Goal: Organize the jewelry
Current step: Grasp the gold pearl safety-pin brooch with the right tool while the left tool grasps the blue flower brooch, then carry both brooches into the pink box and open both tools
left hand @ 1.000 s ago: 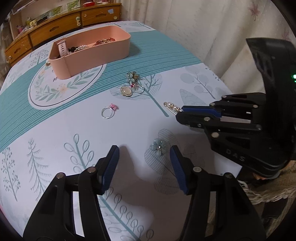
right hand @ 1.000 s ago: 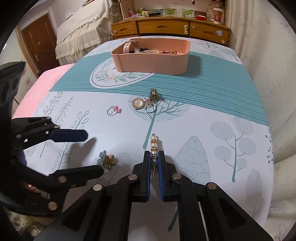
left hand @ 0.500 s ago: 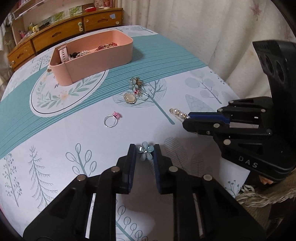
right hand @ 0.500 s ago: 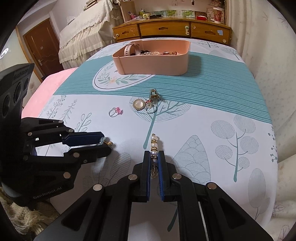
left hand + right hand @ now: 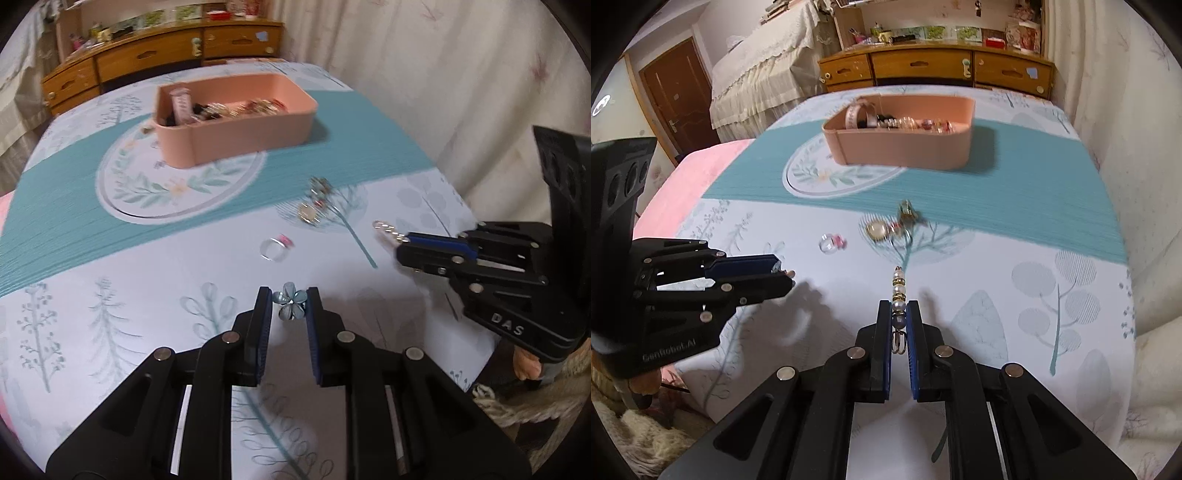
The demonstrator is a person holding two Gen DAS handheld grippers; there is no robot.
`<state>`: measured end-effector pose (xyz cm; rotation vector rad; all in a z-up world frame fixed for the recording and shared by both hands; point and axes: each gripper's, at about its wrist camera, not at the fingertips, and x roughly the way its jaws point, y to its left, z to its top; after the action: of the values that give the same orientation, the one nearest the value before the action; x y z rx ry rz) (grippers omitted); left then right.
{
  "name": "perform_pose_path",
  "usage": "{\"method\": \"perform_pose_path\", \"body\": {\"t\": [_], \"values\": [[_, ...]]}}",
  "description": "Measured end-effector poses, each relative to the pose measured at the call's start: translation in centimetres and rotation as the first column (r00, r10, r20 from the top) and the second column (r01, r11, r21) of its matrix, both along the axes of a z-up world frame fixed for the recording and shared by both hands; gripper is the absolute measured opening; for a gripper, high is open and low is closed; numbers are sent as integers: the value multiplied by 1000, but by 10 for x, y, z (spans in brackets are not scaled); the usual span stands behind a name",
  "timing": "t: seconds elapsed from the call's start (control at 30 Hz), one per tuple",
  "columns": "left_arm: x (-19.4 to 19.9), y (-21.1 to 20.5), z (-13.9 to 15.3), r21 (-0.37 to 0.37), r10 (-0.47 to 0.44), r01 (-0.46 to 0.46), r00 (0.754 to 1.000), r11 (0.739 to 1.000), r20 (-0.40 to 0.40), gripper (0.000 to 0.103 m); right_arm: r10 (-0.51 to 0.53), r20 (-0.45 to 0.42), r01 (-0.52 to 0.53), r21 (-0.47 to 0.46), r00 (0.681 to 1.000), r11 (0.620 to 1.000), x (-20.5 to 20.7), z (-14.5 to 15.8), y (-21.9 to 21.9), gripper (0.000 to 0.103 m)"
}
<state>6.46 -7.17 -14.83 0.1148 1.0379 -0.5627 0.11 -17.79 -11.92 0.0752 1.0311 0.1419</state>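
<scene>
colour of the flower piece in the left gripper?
Pale blue flower piece with a small silvery centre, pinched in the left gripper. Clearest in the left wrist view.

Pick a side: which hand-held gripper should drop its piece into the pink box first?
Left, marginally. Both are loaded: the left hand-held gripper is shut on the blue flower charm, the right hand-held gripper on the pearl bead pin. In the left view, the pink box sits up-left, the left gripper's side.

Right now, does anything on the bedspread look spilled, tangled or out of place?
Nothing looks spilled or damaged. Loose pieces lie outside the pink tray: a ring with a pink stone and a small heap of brooches that may be tangled. The left gripper holds a blue flower, the right gripper a beaded pin.
</scene>
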Motion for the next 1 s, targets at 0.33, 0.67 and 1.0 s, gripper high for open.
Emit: {"method": "perform_pose_path", "body": {"t": [0.33,0.67,1.0], "values": [[65,25,84,-13,140,-139,983,990,117,16,-6,138,3,21,990,1000,50,86,-10,8],[139,3,151,-77,211,-198,948,977,238,16,-109,245,86,101,964,991,137,157,-32,8],[198,-31,69,-3,239,-240,963,971,125,16,-120,82,112,91,989,989,211,80,-25,8]]}}
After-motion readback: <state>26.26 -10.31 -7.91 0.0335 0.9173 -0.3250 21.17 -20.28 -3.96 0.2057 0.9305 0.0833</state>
